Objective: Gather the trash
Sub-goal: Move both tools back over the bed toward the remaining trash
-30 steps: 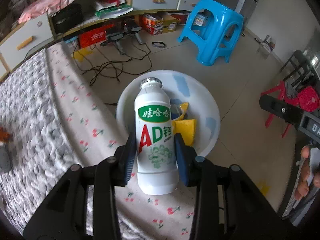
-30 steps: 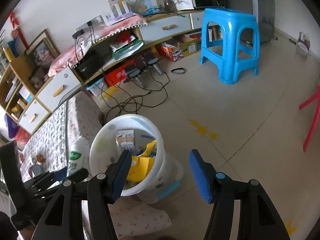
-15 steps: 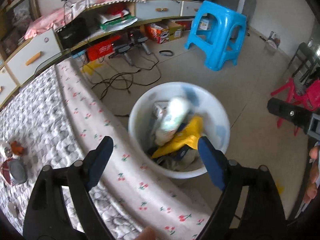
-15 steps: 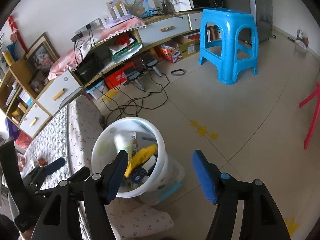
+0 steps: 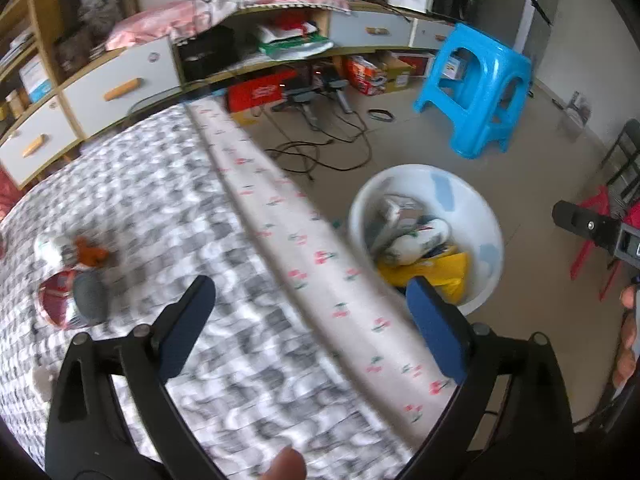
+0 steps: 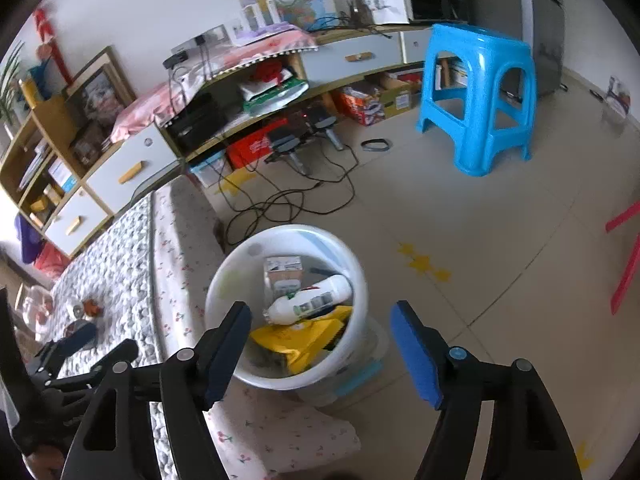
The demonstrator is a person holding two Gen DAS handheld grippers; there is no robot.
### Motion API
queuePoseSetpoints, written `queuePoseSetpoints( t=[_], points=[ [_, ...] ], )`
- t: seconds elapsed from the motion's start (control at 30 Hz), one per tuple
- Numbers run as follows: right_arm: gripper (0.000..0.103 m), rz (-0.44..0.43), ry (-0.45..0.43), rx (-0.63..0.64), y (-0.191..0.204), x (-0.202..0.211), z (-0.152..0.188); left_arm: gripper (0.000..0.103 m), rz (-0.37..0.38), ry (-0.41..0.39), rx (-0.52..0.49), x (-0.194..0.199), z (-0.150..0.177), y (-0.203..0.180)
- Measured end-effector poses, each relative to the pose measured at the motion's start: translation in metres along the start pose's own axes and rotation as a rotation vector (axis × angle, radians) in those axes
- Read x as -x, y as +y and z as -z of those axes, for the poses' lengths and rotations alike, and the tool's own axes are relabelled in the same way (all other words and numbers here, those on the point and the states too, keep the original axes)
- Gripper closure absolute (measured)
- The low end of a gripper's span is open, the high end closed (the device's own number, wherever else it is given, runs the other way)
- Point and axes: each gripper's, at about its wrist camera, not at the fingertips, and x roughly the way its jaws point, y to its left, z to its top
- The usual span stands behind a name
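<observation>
A white trash bucket (image 6: 352, 268) stands on the floor beside the bed; it also shows in the left wrist view (image 5: 490, 240). A white AD drink bottle (image 6: 316, 300) lies inside it on yellow wrappers (image 6: 304, 334), next to a small carton (image 6: 282, 274). The bottle shows in the left wrist view (image 5: 416, 240) too. My left gripper (image 5: 310, 324) is open and empty over the bed edge. My right gripper (image 6: 320, 346) is open and empty above the bucket. Small trash items (image 5: 76, 276) lie on the patterned bedcover at the left: an orange piece, a red wrapper, a grey lid.
A blue plastic stool (image 6: 480, 96) stands on the tiled floor beyond the bucket. Black cables (image 6: 288, 196) trail across the floor toward a low cabinet (image 6: 248, 92) full of boxes. Red chair legs (image 6: 624, 252) are at the right edge.
My left gripper opened and let the AD bottle fall into the bucket, then swung left and back over the bed. The right gripper stayed open above the bucket.
</observation>
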Motion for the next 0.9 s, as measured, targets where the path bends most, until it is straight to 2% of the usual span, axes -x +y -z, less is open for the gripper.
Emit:
queuePoseSetpoints(
  t=[0.27, 0.5, 0.9],
  points=[
    [0.024, -0.01, 0.01, 0.052, 0.033, -0.006, 0.002, 0.006, -0.074, 0.036, 0.124, 0.018, 0.023, 0.066],
    [0.022, -0.029, 0.015, 0.106, 0.074, -0.012, 0.004, 0.006, -0.207, 0.083, 0.26, 0.028, 0.047, 0.139],
    [0.021, -0.085, 0.049, 0.205, 0.157, -0.032, 0.013, 0.006, -0.238, 0.134, 0.461, 0.048, 0.093, 0.227]
  ],
)
